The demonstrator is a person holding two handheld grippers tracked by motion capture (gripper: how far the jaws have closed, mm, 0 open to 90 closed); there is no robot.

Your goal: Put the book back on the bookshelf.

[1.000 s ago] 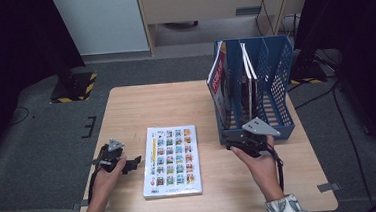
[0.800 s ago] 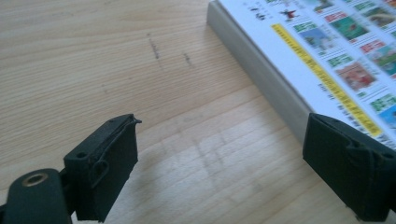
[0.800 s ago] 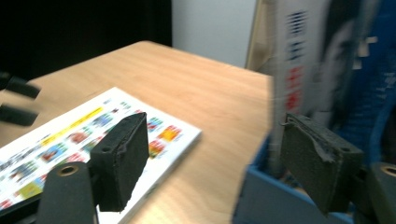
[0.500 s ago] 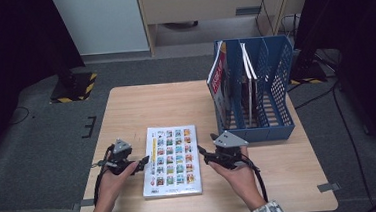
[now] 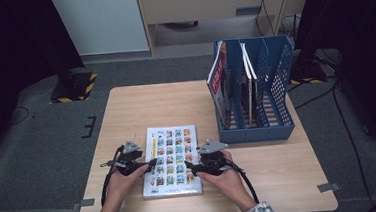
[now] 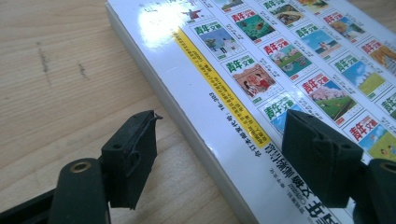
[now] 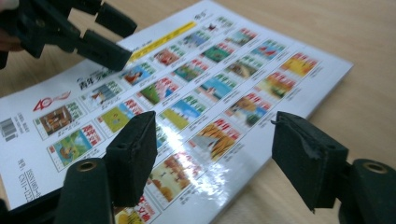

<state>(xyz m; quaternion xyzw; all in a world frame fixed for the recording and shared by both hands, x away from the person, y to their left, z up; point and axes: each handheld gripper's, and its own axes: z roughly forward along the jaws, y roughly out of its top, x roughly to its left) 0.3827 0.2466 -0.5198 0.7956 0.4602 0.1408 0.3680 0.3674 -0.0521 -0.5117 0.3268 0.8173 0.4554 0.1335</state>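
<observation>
We see both hands have slid in: the left gripper (image 5: 152, 163) and right gripper (image 5: 189, 169) gape, seemingly untouching, astride the book (image 5: 172, 159) edges, left jaws narrowing, right widening.

One glossy white magazine (image 5: 172, 160) with rows of small colour pictures lies on one pale wooden table (image 5: 166, 107); one blue plastic file rack (image 5: 268, 93) stands there, and two black handheld grippers.

From my seat the book (image 6: 261, 79) has a glossy paper cover that throws back white glare, and its page block (image 6: 187, 123) looks smooth and matt white. I see the table (image 5: 176, 104) as pale wood with a fine grain and a dull finish, marked by a few dark scuffs. The file rack (image 5: 275, 87) looks like blue perforated plastic, and the jaw pads (image 7: 133, 156) are matt black, rubbery, and rough at the edges.
</observation>
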